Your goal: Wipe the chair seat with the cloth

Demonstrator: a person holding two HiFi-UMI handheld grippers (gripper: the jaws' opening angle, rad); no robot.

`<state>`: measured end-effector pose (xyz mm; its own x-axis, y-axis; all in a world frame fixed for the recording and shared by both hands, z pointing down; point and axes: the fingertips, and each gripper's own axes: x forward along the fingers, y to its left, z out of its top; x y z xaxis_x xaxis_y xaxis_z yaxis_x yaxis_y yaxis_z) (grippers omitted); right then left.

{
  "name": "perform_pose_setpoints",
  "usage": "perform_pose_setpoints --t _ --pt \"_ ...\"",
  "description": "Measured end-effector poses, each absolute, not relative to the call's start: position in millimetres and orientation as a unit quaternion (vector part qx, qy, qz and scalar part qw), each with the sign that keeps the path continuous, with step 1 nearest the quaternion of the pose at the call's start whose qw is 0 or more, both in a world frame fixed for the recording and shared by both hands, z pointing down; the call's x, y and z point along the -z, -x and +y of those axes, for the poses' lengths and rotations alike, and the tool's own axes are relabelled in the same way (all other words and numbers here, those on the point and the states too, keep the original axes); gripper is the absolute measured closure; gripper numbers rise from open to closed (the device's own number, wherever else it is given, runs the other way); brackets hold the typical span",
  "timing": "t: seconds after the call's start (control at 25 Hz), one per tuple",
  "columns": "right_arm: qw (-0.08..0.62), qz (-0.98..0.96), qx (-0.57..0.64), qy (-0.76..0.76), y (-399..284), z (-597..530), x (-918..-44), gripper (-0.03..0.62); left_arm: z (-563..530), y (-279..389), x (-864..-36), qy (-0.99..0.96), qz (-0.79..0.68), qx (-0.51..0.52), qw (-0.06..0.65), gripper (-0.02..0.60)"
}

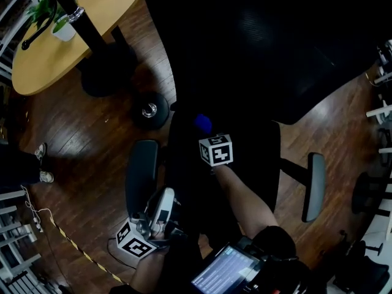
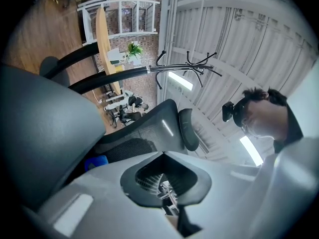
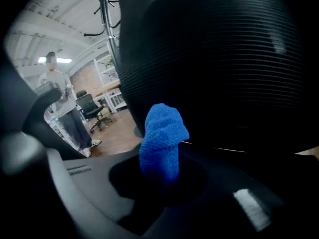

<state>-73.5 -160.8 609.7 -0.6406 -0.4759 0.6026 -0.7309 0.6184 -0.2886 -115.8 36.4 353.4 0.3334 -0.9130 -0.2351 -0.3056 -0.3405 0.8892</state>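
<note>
Two grippers are in my hands. My left gripper (image 1: 165, 196) is low on the left, just beside the gray armrest (image 1: 141, 175). Its fingers are closed together with nothing in them. Next comes the blue cloth (image 1: 203, 124), bunched up and sticking out of my right gripper (image 1: 208, 136), whose fingers squeeze it tight. It is over the back part of the dark seat (image 1: 257, 155), near the backrest (image 1: 263, 41). I cannot tell if it touches.
</note>
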Motion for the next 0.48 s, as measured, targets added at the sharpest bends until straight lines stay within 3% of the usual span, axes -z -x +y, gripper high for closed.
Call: perform_pose_setpoints --t 0.2,0.48 --pt "0.272 -0.883 -0.267 -0.274 156 -118 -628 0.546 38 127 -356 -0.713 -0.429 0.401 0.382 0.589" --pt "0.274 -0.889 -0.24 -0.279 146 -116 -638 0.546 37 124 -359 -0.719 -0.419 0.398 0.386 0.589"
